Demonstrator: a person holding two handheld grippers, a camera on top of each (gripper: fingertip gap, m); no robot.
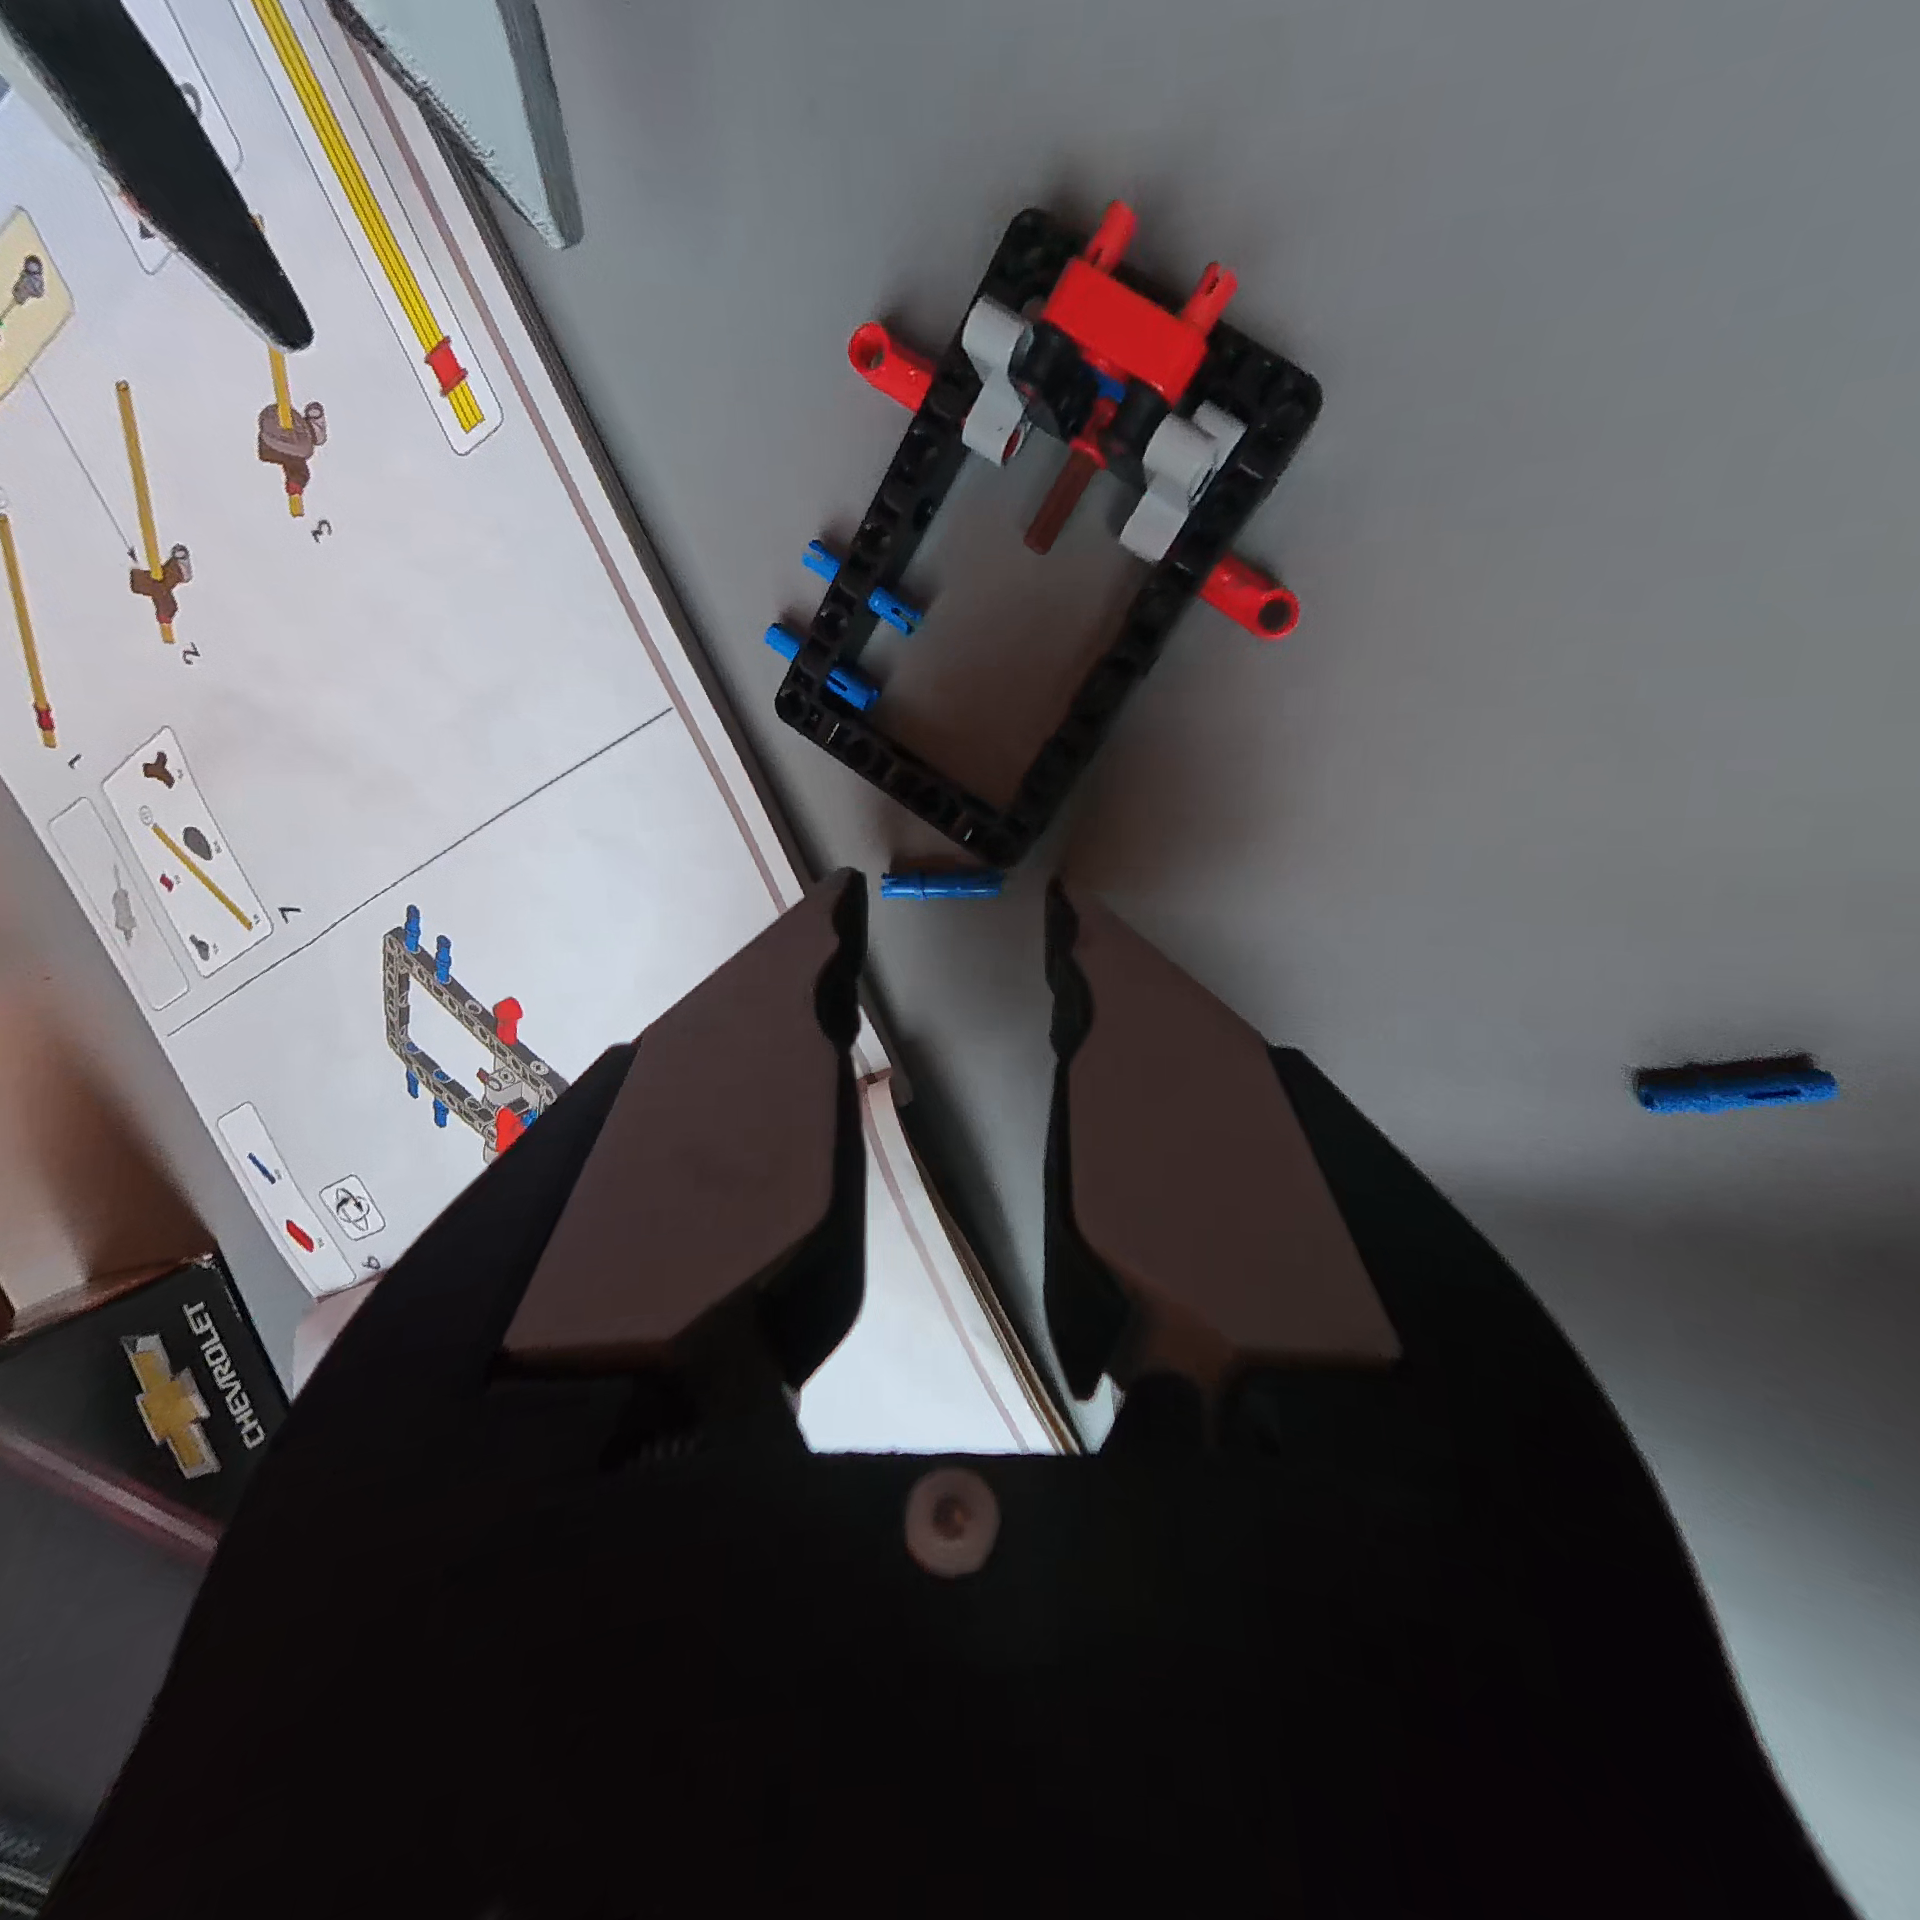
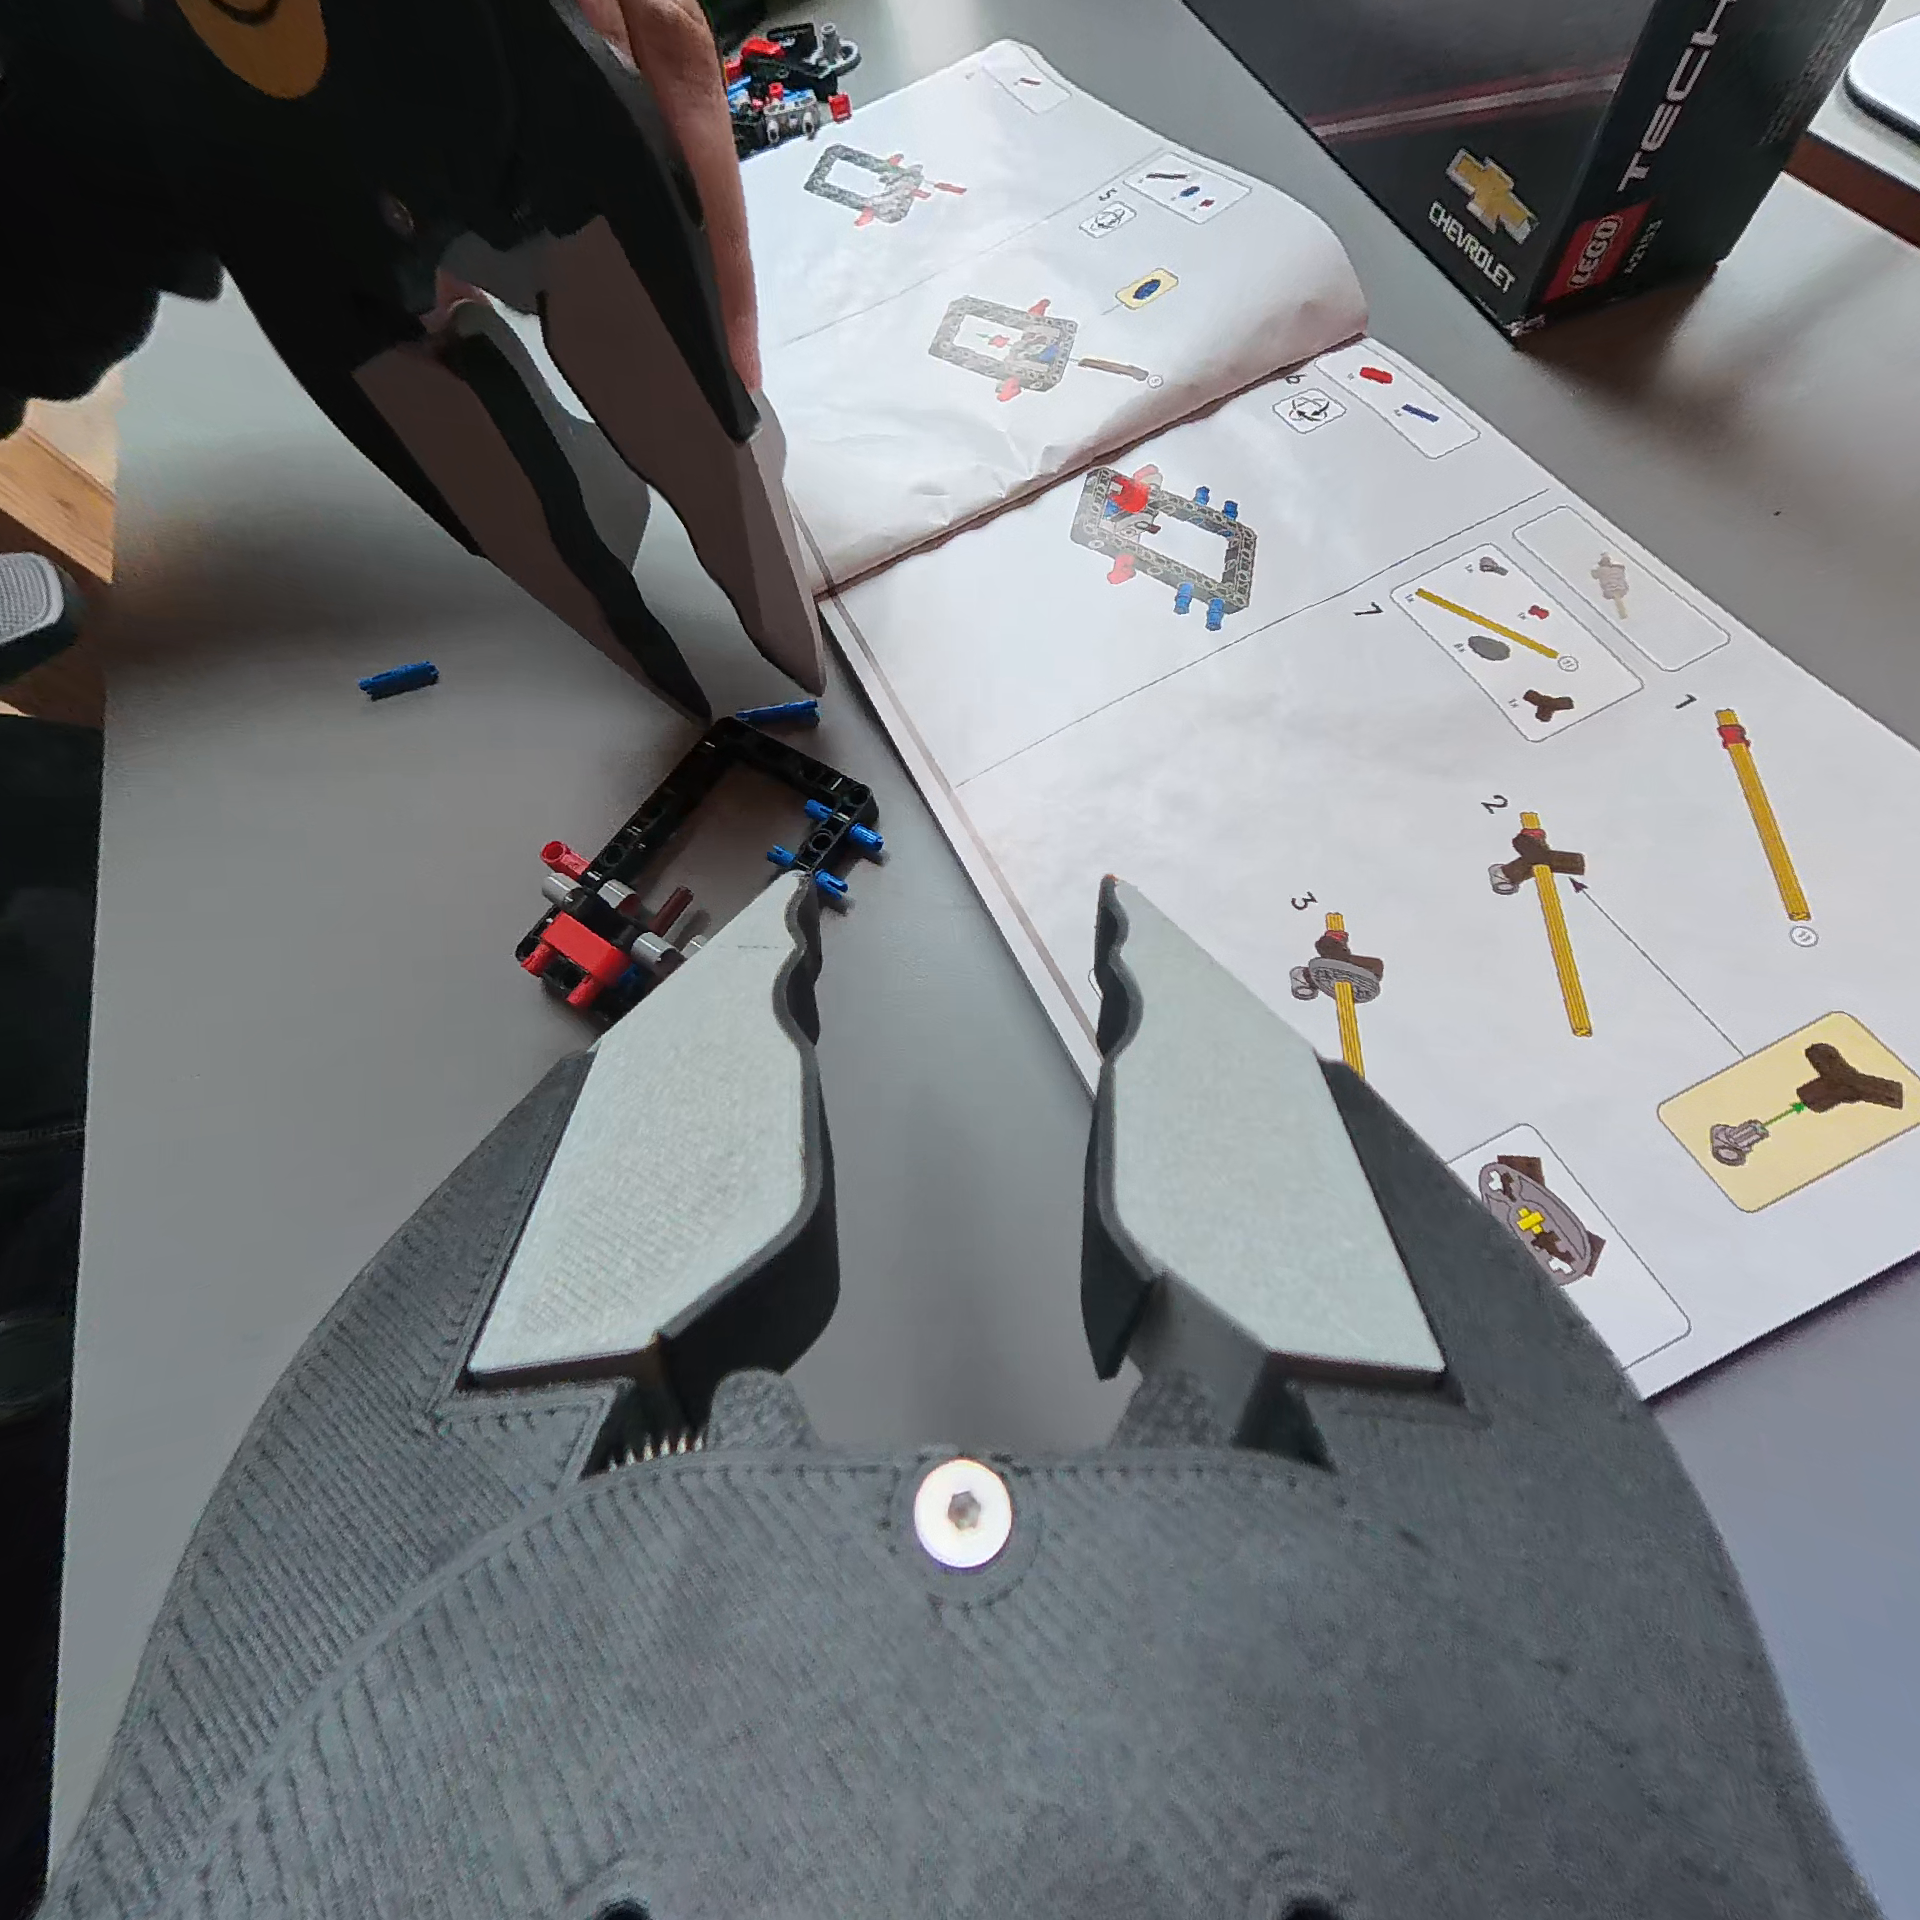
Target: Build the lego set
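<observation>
Early build: frame part-done, left claw (image 2: 764, 707) going for a loose blue pin (image 1: 941, 885).

Black frame (image 1: 1039, 582) lies on the grey desk (image 1: 1558, 520) beside the open instruction booklet (image 2: 1299, 727), w/ red/grey block at one end and two blue pins fitted on one side. Another blue pin (image 1: 1733, 1087) lies well apart. Both claws released, empty; right claw (image 2: 951, 904) hovers near the frame. Most steps look left, incl. yellow axle parts.

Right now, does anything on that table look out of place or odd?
Only small things. Two loose blue pins lie apart from the black frame assembly: one just ahead of the open left gripper, another off alone on the grey table. The instruction booklet looks creased near its fold. Nothing seems broken.
</observation>
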